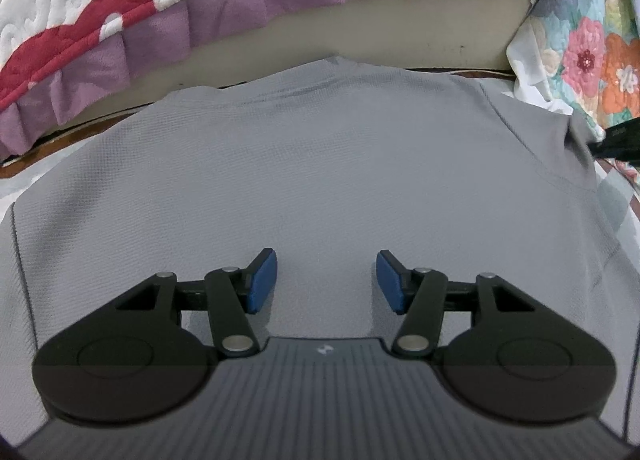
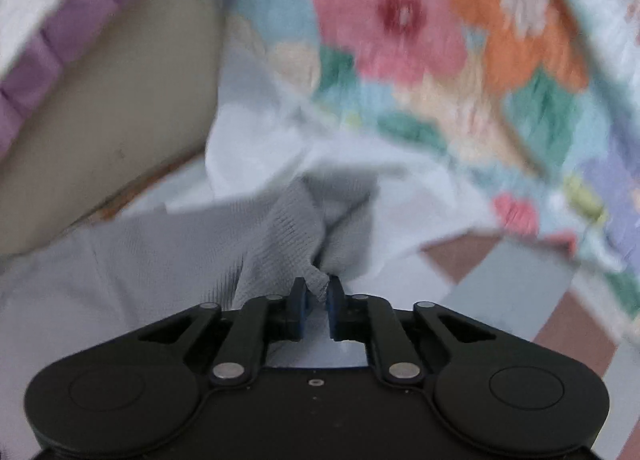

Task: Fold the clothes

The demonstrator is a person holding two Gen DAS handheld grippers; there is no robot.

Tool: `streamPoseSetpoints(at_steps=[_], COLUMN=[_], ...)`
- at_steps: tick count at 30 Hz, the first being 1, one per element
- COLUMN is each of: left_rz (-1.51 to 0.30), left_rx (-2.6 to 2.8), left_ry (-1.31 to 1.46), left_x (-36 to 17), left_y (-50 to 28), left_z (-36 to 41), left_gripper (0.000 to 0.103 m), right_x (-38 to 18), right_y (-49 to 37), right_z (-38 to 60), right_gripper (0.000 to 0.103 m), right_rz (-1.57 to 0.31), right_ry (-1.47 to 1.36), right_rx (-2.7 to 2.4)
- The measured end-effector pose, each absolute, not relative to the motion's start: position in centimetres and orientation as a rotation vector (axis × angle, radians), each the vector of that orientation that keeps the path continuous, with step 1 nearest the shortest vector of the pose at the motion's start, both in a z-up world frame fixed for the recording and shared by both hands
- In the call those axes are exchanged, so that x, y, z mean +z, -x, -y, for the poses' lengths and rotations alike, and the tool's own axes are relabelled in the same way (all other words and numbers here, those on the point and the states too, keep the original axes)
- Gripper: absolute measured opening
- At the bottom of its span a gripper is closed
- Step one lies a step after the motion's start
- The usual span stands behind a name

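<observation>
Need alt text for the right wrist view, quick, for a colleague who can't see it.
The right gripper is shut on a bunched fold of the grey shirt. Behind it, blurred, lies a floral quilt.

One grey shirt (image 1: 320, 163), two tools (image 1: 326, 282) (image 2: 317, 302), one quilt (image 1: 592, 55)

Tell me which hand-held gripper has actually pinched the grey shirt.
The right hand-held gripper: its blue pads clamp a bunched fold of the grey shirt. The left hand-held gripper is open above flat fabric.
</observation>
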State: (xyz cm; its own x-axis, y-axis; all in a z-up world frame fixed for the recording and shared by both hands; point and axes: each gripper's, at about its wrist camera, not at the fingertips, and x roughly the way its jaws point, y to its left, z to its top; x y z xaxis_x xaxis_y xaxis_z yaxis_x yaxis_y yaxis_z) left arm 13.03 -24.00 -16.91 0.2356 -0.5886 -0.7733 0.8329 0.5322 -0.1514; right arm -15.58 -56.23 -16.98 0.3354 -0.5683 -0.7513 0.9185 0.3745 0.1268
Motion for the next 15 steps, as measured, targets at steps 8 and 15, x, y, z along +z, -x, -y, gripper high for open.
streamPoseSetpoints(at_steps=[8, 15], left_rz=[-0.917, -0.949], left_rx=[-0.977, -0.956], left_ry=[-0.328, -0.337], left_x=[-16.9, -16.6], left_y=[-13.2, -13.5], left_z=[23.4, 23.0], left_gripper=[0.054, 0.055], right_x=[-18.3, -17.4], right_y=[21.3, 25.2], right_z=[55.9, 55.1], right_gripper=[0.013, 0.028], right_rz=[-0.707, -0.516], right_ry=[-0.596, -0.889], right_rx=[-1.204, -1.171])
